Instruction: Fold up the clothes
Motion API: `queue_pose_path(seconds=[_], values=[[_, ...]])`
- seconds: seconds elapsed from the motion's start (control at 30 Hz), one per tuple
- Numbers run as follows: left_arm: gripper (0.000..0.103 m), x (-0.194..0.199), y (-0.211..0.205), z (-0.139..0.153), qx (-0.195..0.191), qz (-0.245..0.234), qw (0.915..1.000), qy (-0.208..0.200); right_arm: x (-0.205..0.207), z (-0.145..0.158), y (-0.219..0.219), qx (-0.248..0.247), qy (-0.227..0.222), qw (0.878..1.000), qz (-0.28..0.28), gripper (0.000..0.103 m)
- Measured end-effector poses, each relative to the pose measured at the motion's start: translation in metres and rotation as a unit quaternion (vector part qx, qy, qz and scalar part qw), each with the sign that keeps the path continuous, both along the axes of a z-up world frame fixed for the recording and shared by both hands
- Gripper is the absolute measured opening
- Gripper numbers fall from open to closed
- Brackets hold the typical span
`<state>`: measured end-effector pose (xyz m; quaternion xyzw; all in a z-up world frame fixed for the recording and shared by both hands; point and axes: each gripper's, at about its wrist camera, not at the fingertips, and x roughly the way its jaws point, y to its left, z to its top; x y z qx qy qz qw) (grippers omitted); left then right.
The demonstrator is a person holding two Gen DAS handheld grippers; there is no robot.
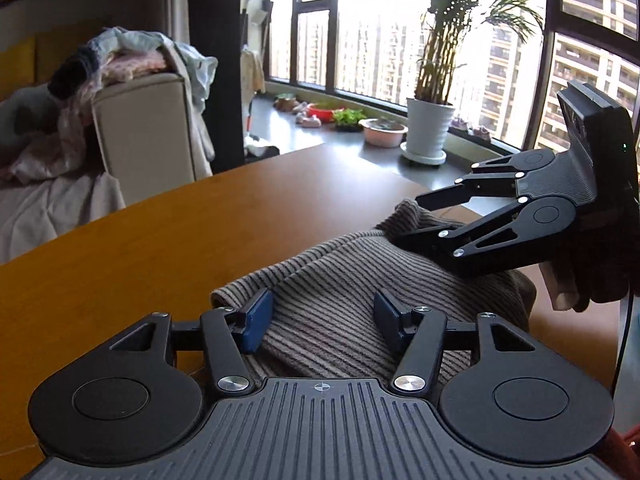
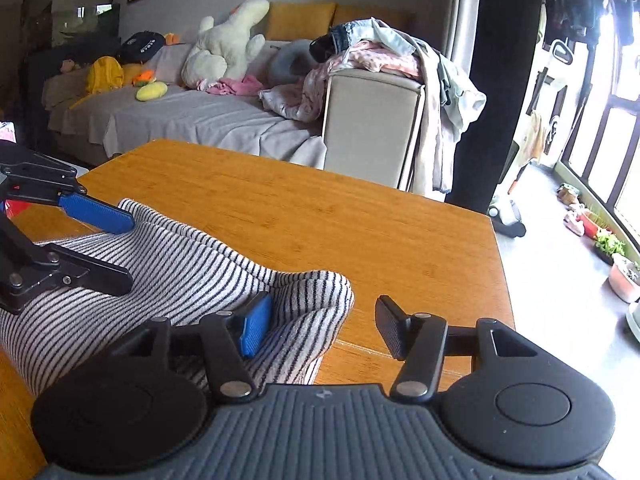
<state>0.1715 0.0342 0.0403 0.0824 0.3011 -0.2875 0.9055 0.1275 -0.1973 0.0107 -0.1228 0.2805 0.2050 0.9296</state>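
Striped garment [image 2: 172, 256] nr table [image 2: 320, 208] edge

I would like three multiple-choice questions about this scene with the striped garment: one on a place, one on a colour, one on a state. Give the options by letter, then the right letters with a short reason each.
1. Where does the striped garment lie?
A. on the wooden table
B. on the sofa
C. on the floor

2. What colour is the pot of the tall plant by the window?
A. red
B. white
C. black

3. How do the jaws of the left gripper and the right gripper stand?
A. both shut on cloth
B. one open, one shut
C. both open

Answers:
1 A, the cloth rests on the table top.
2 B, the plant pot is white.
3 C, a wide gap shows between each pair of fingers.
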Motion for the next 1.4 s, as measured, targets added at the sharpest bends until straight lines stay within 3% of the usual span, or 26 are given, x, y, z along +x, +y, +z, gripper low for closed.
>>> queue_pose_path(seconds=[0.07, 0.2, 0.3, 0.4, 0.47, 0.7, 0.77, 0.87, 0.93, 1.03, 1.17, 1.27, 1.33, 1.4], values=[[0.063, -0.003, 0.001, 0.0, 0.004, 0.0, 1.0, -0.001, -0.007, 0.011, -0.002, 0.011, -0.01, 1.0, -0.003, 0.057], [0.063, -0.007, 0.005, -0.001, -0.003, 0.004, 1.0, 0.003, -0.033, 0.041, -0.01, 0.079, -0.048, 0.996, 0.018, 0.055], [0.064, -0.006, 0.006, -0.001, -0.007, 0.006, 1.0, 0.004, -0.039, 0.045, -0.012, 0.131, -0.014, 0.99, 0.049, 0.054], [0.064, -0.006, 0.007, -0.002, -0.011, 0.008, 0.9999, 0.004, -0.034, 0.013, -0.004, 0.1, 0.033, 0.994, 0.026, 0.057], [0.064, -0.007, 0.008, -0.002, -0.012, 0.008, 0.9999, 0.006, -0.034, -0.01, -0.008, 0.128, 0.04, 0.991, 0.008, 0.061], [0.066, -0.01, 0.005, 0.001, -0.006, 0.007, 1.0, 0.002, -0.045, 0.0, -0.012, 0.135, 0.037, 0.99, -0.016, 0.065], [0.067, -0.015, 0.006, 0.006, -0.008, 0.009, 0.9999, -0.01, -0.053, 0.006, -0.019, 0.139, 0.039, 0.989, -0.026, 0.084], [0.082, -0.022, 0.01, 0.016, -0.004, 0.014, 0.999, -0.041, -0.068, 0.008, -0.035, 0.164, 0.063, 0.983, -0.046, 0.085], [0.084, -0.02, 0.01, 0.018, 0.012, 0.023, 0.9982, -0.055, -0.076, 0.005, -0.048, 0.185, 0.096, 0.976, -0.068, 0.085], [0.085, -0.006, 0.012, 0.011, 0.013, 0.03, 0.9987, -0.038, -0.087, -0.006, -0.06, 0.223, 0.155, 0.958, -0.09, 0.087], [0.092, 0.012, 0.018, -0.002, -0.019, 0.037, 0.9991, 0.004, -0.09, -0.021, -0.055, 0.249, 0.225, 0.938, -0.089, 0.087], [0.094, 0.023, 0.027, -0.01, -0.055, 0.046, 0.9966, 0.041, -0.083, -0.024, -0.045, 0.261, 0.233, 0.934, -0.074, 0.087], [0.094, 0.025, 0.034, -0.013, -0.074, 0.049, 0.9943, 0.059, -0.074, -0.027, -0.039, 0.266, 0.228, 0.934, -0.067, 0.077], [0.093, 0.027, 0.04, -0.017, -0.09, 0.052, 0.9918, 0.075, -0.062, -0.027, -0.033, 0.259, 0.222, 0.938, -0.058, 0.075]])
